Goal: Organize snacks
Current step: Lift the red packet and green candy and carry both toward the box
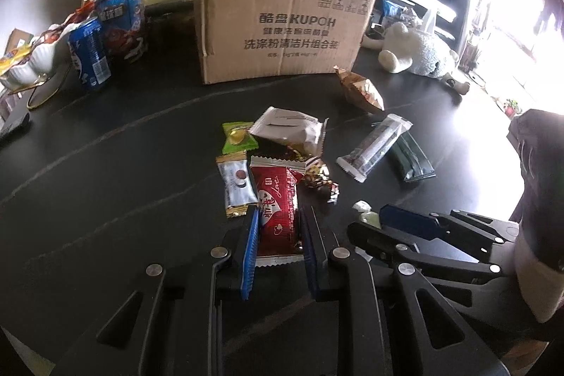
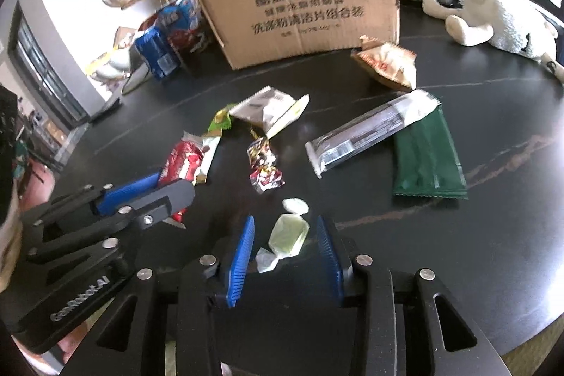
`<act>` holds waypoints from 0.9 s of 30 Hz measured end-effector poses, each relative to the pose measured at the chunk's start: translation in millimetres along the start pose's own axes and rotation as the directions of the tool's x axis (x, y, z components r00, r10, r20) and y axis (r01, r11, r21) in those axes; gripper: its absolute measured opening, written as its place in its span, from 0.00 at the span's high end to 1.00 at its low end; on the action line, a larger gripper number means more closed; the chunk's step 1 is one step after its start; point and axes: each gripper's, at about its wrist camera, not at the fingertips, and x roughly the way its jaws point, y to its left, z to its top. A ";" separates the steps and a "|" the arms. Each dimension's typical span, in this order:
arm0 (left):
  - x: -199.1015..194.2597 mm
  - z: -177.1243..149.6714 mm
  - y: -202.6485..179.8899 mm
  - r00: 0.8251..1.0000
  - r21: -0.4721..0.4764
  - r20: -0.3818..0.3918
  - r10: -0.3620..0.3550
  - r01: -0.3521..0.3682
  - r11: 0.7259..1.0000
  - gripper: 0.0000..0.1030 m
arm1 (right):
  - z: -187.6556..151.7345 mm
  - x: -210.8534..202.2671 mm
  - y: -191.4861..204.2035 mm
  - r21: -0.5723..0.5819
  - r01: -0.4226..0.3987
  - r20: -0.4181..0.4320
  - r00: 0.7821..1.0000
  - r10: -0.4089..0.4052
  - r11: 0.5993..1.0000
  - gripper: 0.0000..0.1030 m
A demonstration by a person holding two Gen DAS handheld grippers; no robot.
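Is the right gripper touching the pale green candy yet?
Apart. In the right wrist view the pale green candy lies between the right gripper's open blue pads, with dark table showing on both sides of the wrapper.

Glossy foil is shining on the red snack packet (image 1: 278,210). Matt brown cardboard is forming the box (image 1: 282,23) at twelve o'clock. The dark table (image 1: 105,164) is gleaming smooth; ribbed blue pads (image 2: 239,256) are looking rubbery.
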 end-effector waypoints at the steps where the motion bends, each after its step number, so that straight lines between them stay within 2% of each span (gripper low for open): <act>1: 0.6 -0.5 1.4 1.000 -0.004 -0.002 -0.001 0.001 1.000 0.77 | -0.2 -0.1 1.8 -0.012 0.018 0.003 1.000 -0.018 1.000 0.63; 4: 3.1 -2.1 4.4 1.000 -0.018 -0.010 -0.007 0.007 1.000 0.77 | -2.0 0.7 6.6 -0.048 0.067 0.009 0.998 -0.067 0.997 0.66; 5: 3.7 -2.0 4.4 1.000 -0.020 -0.012 -0.008 0.008 1.000 0.77 | -2.8 1.3 8.6 -0.065 0.089 0.013 0.996 -0.088 0.994 0.74; 6: 4.0 -1.9 4.4 1.000 -0.023 -0.013 -0.011 0.011 1.000 0.77 | -3.1 1.6 9.7 -0.078 0.103 0.017 0.995 -0.102 0.992 0.77; 13: -4.3 11.9 -0.9 1.000 -0.018 0.018 -0.018 0.018 1.000 0.77 | 7.8 -13.2 4.2 -0.050 0.087 0.071 0.994 -0.083 0.995 0.77; 19: -23.4 42.1 -6.9 0.996 0.012 0.092 -0.017 0.016 1.000 0.77 | 41.9 -42.0 4.6 -0.054 0.084 0.171 0.983 -0.074 0.995 0.77; 24: -35.8 81.1 -9.9 0.990 0.037 0.137 -0.037 0.032 0.999 0.77 | 79.4 -63.7 2.0 -0.041 0.060 0.235 0.971 -0.049 0.997 0.77; 27: -42.5 106.5 -11.8 0.985 0.059 0.174 -0.017 0.007 0.998 0.77 | 108.7 -75.8 4.2 -0.049 0.065 0.290 0.956 -0.048 0.997 0.77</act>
